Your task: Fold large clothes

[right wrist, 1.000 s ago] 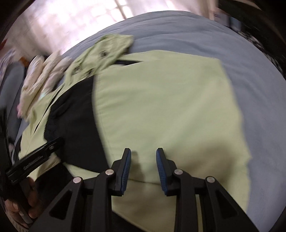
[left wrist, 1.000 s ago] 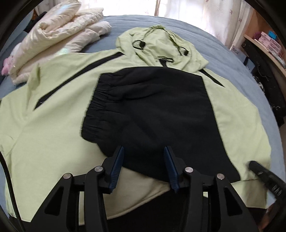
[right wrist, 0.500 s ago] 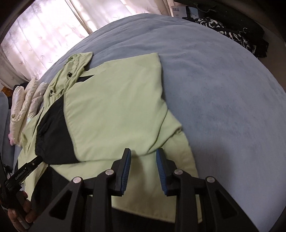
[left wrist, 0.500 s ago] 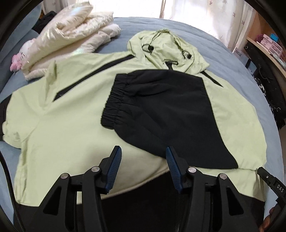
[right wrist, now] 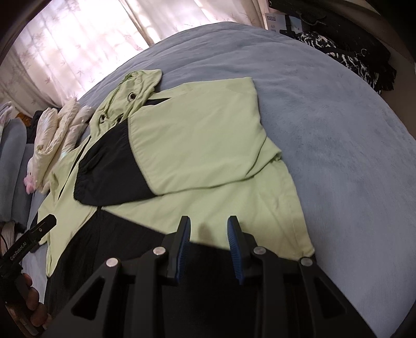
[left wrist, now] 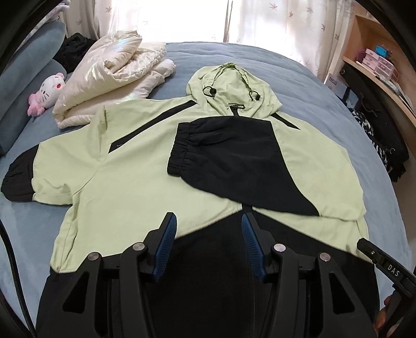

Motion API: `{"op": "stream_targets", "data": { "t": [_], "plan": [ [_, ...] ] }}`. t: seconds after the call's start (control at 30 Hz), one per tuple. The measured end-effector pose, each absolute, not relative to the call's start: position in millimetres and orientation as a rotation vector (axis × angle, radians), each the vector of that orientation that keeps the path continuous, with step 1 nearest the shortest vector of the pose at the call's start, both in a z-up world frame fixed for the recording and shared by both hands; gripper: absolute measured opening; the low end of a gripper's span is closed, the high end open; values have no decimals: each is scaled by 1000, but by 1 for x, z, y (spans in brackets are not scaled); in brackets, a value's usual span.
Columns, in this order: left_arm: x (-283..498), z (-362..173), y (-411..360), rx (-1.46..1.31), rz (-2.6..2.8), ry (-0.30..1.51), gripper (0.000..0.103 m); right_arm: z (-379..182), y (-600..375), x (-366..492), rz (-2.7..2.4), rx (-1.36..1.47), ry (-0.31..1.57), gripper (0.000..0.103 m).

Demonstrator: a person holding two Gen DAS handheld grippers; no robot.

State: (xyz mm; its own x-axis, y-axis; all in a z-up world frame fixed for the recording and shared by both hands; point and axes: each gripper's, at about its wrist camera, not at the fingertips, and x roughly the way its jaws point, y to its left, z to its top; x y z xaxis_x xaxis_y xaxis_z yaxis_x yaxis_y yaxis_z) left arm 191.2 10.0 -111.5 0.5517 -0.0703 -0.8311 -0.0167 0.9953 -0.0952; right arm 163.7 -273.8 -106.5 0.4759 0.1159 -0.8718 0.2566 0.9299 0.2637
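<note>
One sleeve folded, your hands lifted clear.
Both tongs, left gripper point(left wrist: 206, 243) and right gripper point(right wrist: 208, 247), stand apart, empty; the jacket's point(left wrist: 145, 176) left sleeve point(left wrist: 23, 176) remains.

Home bedroom: bed point(left wrist: 299, 85), curtains point(left wrist: 273, 23).

Lime-and-black hooded jacket point(left wrist: 135, 182) flat on my blue bed point(left wrist: 325, 85), hood toward curtains, one sleeve folded across chest.

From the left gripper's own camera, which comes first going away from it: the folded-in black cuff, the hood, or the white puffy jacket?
1. Black cuff, middle of the hoodie.
2. Hood, straight ahead at the top.
3. White puffy jacket, far left; close to the hood's range, hard to separate.
</note>
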Motion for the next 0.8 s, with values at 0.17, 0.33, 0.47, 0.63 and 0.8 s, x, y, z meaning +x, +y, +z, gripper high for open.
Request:
{"op": "stream_targets", "data": {
  "t": [0.17,0.33,0.47,0.63,0.8],
  "plan": [
    [164,-103,15,-76,-43,990,51,-100,-264,144,-83,366,1086,29],
    [131,-96,29,-62,-37,990,51,-98,-252,121,-69,345,1104,29],
    [104,-92,46,-61,-33,982,51,-97,-237,105,-49,314,1121,29],
    [78,-85,73,-74,-19,961,51,-94,-212,90,-20,269,1134,29],
    [63,-79,109,-121,0,933,52,-81,-180,83,8,202,1117,29]
  ]
}}
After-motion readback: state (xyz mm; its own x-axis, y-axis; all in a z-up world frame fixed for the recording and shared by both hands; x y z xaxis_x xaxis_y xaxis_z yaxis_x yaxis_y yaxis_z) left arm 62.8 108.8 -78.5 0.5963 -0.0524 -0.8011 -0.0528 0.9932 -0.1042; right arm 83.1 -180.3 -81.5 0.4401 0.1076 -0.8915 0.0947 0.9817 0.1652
